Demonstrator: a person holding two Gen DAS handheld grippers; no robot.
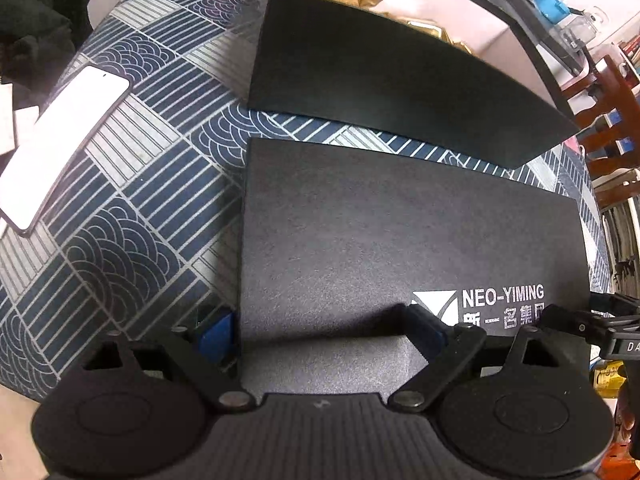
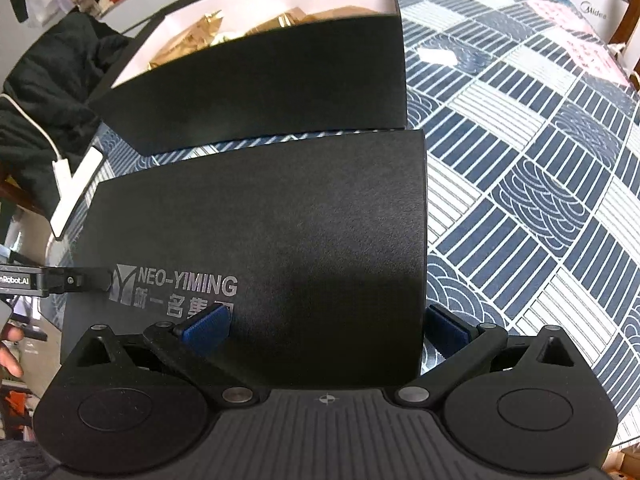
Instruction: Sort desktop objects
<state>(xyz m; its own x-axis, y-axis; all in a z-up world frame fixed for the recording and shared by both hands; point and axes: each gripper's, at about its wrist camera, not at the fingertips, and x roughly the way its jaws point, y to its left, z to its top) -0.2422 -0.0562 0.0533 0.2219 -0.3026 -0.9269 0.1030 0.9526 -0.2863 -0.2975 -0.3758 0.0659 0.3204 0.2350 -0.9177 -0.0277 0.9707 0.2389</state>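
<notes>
On the wave-patterned blue tablecloth [image 1: 120, 184], the left gripper [image 1: 320, 332] straddles the left edge of the flat black lid printed NEO-YIMING [image 1: 400, 232], fingers spread. The right gripper [image 2: 324, 328] straddles its right edge, also spread. The lid lies just before the open black box of gold packets [image 2: 280, 72]; both must next pinch and lift together, I'd judge.

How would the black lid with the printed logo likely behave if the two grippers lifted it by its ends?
The black lid looks like a flat rigid board, so it would probably stay stiff. Its matte, grainy surface suggests little slipping. With the left gripper and right gripper straddling opposite ends, it should lift level; it looks light.
</notes>
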